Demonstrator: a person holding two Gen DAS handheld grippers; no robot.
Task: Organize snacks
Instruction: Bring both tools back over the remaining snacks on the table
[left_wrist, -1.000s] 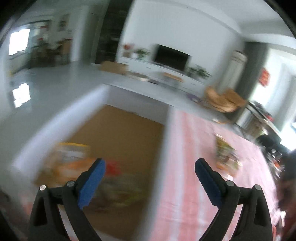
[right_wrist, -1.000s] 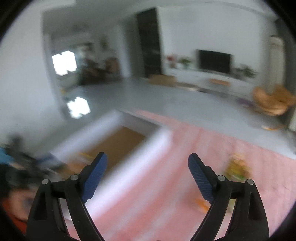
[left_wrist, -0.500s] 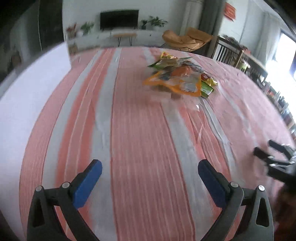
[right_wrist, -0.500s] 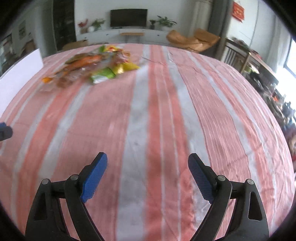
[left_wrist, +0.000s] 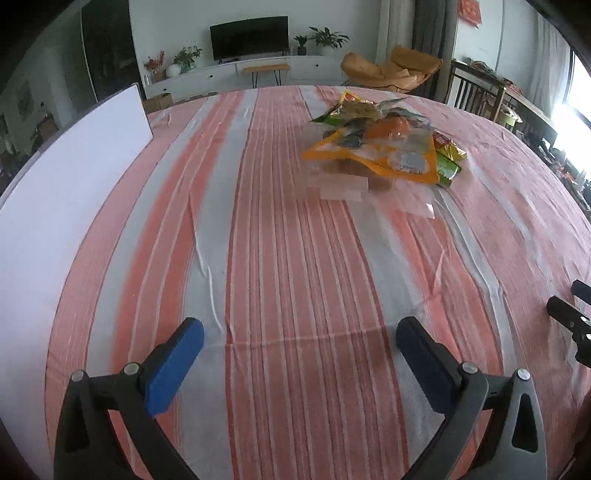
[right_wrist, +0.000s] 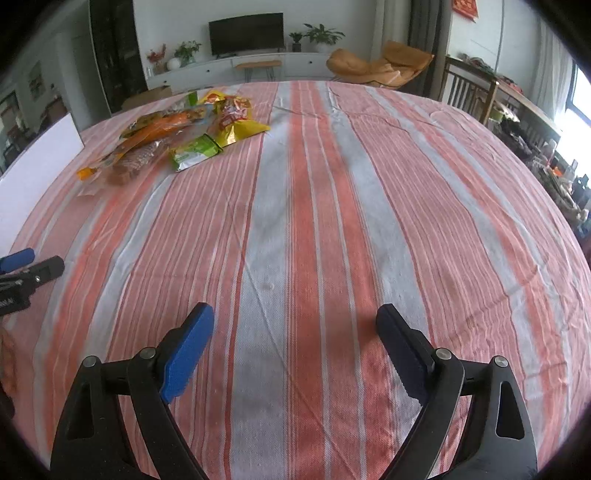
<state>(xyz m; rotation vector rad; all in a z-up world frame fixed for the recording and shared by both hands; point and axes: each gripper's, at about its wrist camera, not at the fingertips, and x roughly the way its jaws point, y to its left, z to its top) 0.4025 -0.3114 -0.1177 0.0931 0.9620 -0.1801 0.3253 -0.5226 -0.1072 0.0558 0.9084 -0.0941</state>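
Observation:
A pile of snack packets (left_wrist: 384, 147) lies on the red and grey striped tablecloth (left_wrist: 295, 280), far ahead of my left gripper (left_wrist: 299, 332), which is open and empty low over the cloth. In the right wrist view the pile (right_wrist: 177, 136) sits at the far left, with a yellow bag (right_wrist: 236, 118) and a green packet (right_wrist: 194, 151) on its near side. My right gripper (right_wrist: 295, 317) is open and empty, well short of the pile. Each gripper shows at the edge of the other's view.
A white box wall (left_wrist: 55, 192) runs along the table's left side; it also shows in the right wrist view (right_wrist: 33, 170). Wooden chairs (right_wrist: 469, 92) stand at the far right edge. A TV unit and an orange lounge chair (left_wrist: 391, 70) lie beyond the table.
Both grippers swung away from the white box with the brown floor, over to the striped table, and now face the snack pile. Both stayed open. The views have steadied.

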